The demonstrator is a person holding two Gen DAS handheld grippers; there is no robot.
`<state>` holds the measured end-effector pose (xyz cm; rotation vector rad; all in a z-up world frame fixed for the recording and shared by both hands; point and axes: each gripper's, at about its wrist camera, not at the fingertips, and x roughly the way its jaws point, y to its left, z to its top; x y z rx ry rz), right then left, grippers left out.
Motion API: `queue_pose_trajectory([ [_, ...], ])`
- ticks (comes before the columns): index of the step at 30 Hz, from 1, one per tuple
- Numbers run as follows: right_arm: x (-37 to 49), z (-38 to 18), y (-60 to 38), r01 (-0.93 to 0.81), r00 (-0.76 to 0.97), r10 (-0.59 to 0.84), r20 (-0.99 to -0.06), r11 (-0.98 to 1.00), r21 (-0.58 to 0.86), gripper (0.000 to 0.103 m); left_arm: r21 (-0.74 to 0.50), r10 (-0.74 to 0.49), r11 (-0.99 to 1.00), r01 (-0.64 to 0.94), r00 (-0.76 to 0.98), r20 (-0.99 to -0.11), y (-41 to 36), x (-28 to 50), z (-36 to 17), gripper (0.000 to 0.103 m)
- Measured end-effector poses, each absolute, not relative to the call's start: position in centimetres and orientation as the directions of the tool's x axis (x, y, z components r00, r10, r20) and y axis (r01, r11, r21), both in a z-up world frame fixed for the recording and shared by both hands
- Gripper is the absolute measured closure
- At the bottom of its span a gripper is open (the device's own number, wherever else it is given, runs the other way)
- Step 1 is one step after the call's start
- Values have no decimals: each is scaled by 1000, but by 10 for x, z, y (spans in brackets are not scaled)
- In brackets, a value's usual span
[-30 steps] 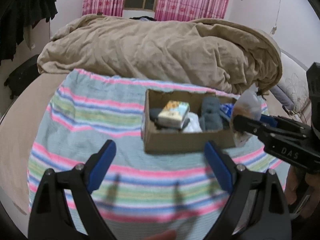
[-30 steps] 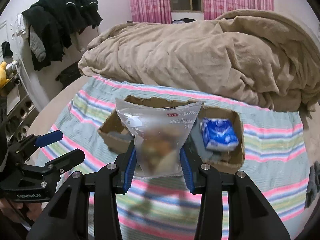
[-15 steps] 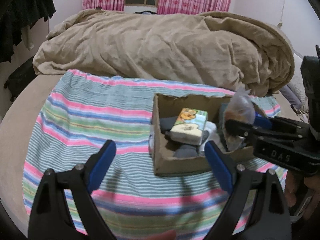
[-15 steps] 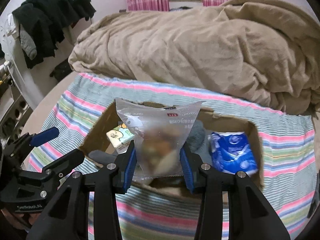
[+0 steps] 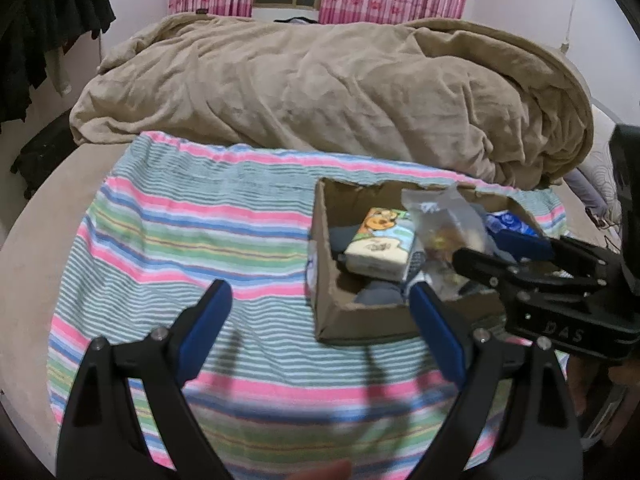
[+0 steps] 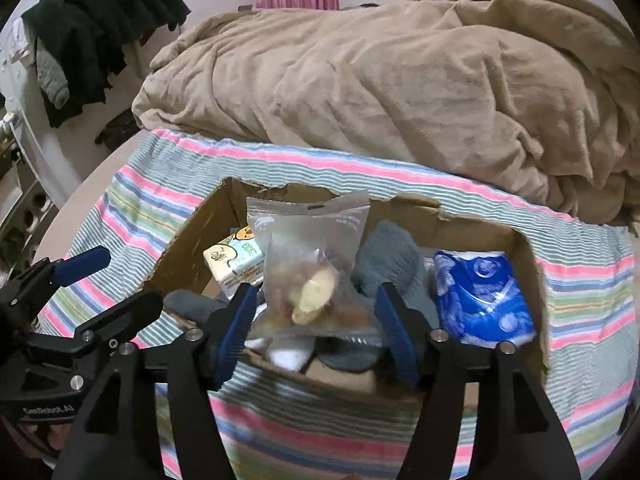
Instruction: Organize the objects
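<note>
1. The right tongs (image 6: 314, 308) reach over the near wall of the cardboard box (image 6: 192, 240), with the clear snack bag (image 6: 308, 248) standing upright between their blue pads
2. The pads stand apart at about the bag's width, and a sliver of space shows on each side, so the hold looks loosened rather than clamped; I judge that the bag's bottom rests on what lies under it in the box
3. The bag is in the middle of the box, between the cartoon tissue pack (image 5: 380, 240) on one side and the grey sock (image 6: 384, 260) and blue packet (image 6: 484, 300) on the other; that gap was probably picked because it props a floppy bag upright
4. The left tongs (image 5: 319, 288) are wide apart and hold nothing; they hover over the striped cloth (image 5: 180, 220) at the box's near left corner, out of the other arm's way, perhaps ready to steady the box
5. The box sits on the striped cloth spread over the bed, in front of the heaped tan blanket (image 5: 320, 92), which gives it a flat patch to stand on
6. Sorting seems nearly complete, since no loose item shows on the cloth
7. Next, the right tongs would need to back out straight, or a pad may snag the crinkly film and tip the bag
</note>
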<state>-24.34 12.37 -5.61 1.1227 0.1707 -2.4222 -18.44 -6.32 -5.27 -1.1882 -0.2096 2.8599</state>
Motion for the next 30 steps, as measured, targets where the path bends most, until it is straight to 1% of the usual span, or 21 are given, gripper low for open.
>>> queue_pose_trajectory([
  [3,-233,-47,131,439,-581,-348,-735,-895,77,30,-141,88,-990,16,-715,-693,-63,-173,-43,12],
  [12,-191,-18,148,419,-626,-346,-698,-905,73,29,-155,98,-988,11,-730,-676,-58,-128,-14,12],
  [21,-141,-5,165,412,-648,-346,-678,-908,70,29,-148,98,-989,5,-729,-677,-43,-77,-5,12],
  [30,-99,-1,191,387,-671,-343,-658,-918,85,29,-153,100,-988,7,-725,-681,-28,-32,-9,12],
])
